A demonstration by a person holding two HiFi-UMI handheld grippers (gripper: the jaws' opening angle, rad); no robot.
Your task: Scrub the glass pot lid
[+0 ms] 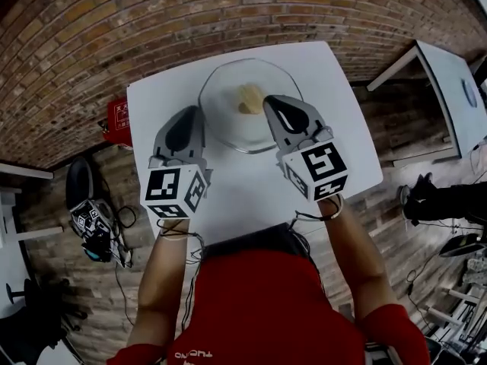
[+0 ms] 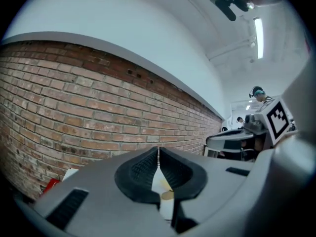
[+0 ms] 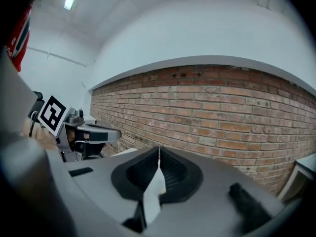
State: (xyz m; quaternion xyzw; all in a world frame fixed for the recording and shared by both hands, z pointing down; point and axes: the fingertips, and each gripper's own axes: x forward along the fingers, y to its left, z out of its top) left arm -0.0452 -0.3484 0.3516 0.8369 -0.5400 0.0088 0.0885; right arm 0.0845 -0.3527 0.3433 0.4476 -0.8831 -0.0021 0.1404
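Head view: glass pot lid (image 1: 224, 109) lies far-centre on white table (image 1: 251, 192), w/ a yellowish lump (image 1: 249, 98), poss. a sponge, on it. L gripper (image 1: 192, 114) & R gripper (image 1: 271, 102): jaws together, nothing between; tips flank the lid.

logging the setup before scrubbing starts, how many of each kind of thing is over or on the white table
glass lid: 1
tan lump on the lid, sponge or knob, can't tell: 1
grippers, left and right, both shut and empty: 2
total: 4
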